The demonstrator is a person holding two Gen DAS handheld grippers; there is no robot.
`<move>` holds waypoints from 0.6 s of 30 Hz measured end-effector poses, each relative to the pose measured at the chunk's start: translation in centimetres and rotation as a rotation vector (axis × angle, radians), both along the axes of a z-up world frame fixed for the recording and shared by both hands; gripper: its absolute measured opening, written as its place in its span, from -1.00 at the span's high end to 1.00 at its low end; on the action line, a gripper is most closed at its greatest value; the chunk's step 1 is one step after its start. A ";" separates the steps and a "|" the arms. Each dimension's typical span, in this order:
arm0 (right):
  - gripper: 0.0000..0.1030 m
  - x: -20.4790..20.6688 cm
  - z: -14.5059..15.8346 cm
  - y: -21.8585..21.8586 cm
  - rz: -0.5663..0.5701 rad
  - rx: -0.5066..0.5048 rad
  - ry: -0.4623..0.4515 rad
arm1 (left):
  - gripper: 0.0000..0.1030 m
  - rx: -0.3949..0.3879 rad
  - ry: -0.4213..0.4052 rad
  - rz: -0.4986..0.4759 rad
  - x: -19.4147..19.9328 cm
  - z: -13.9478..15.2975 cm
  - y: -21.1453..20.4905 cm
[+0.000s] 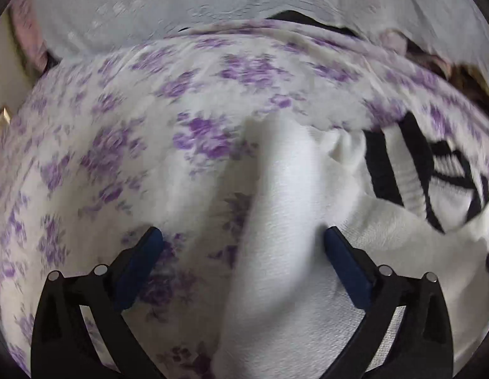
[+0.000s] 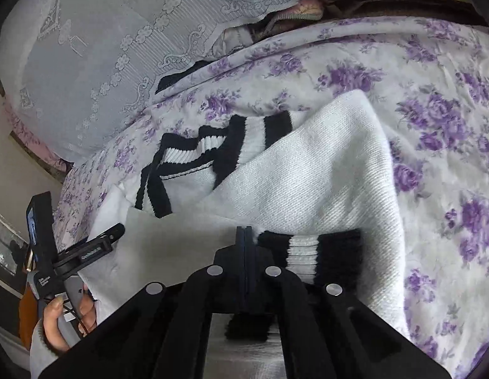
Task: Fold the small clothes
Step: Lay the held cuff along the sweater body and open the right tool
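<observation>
A small white knit sweater (image 2: pixel 323 170) with black-and-white striped trim lies on a purple-flowered bedsheet (image 2: pixel 434 101). My right gripper (image 2: pixel 244 233) is shut on the sweater's striped hem (image 2: pixel 302 252) and holds it folded up over the body. My left gripper (image 1: pixel 242 237) is open, its blue-padded fingers either side of a raised white fold of the sweater (image 1: pixel 282 189), not touching it. The striped collar shows at the right of the left wrist view (image 1: pixel 412 173). The left gripper (image 2: pixel 86 249) and the hand holding it also show in the right wrist view.
A pale grey embroidered pillow (image 2: pixel 102 47) lies at the head of the bed, also in the left wrist view (image 1: pixel 181 0). Dark and pink fabrics (image 2: pixel 291 12) are bunched behind it. The bed's edge and a floor strip (image 2: pixel 20 164) are at the left.
</observation>
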State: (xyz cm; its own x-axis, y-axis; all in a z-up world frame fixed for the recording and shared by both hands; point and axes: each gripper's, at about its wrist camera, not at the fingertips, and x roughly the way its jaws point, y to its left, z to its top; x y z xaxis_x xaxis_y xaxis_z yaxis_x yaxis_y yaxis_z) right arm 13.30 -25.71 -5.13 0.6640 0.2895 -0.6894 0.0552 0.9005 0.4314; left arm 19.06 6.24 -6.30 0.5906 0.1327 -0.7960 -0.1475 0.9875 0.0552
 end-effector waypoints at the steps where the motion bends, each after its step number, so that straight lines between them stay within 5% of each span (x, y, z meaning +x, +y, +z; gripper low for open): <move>1: 1.00 -0.5 0.4 -0.1 -0.013 0.006 -0.021 | -0.92 0.027 -0.021 0.023 -0.5 0.3 0.1; 5: 0.90 -1.1 1.6 1.1 0.037 -0.032 -0.069 | -0.92 -0.019 -0.123 0.004 -3.9 1.8 1.1; 8: 1.00 -0.2 -0.7 1.1 0.038 -0.068 0.017 | -0.92 -0.008 -0.013 0.022 -3.4 -0.2 1.7; 11: 1.00 -1.2 0.1 -0.2 0.013 0.010 0.008 | -0.90 -0.034 -0.017 0.012 -4.3 0.3 1.9; 15: 0.89 -3.8 0.8 0.0 0.062 -0.007 0.002 | -0.90 -0.130 -0.022 -0.096 -7.8 0.7 1.6; 18: 0.97 -4.4 -0.4 0.3 0.067 -0.040 0.011 | -0.92 -0.078 -0.002 -0.115 -8.5 0.0 0.6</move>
State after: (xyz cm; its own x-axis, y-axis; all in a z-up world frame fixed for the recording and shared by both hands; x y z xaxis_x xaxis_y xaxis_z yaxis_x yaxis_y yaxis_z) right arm 8.87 -25.46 -5.50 0.6364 0.3053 -0.7083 -0.0016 0.9188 0.3947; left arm 10.52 6.85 -6.35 0.5998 0.0012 -0.8001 -0.0327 0.9992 -0.0230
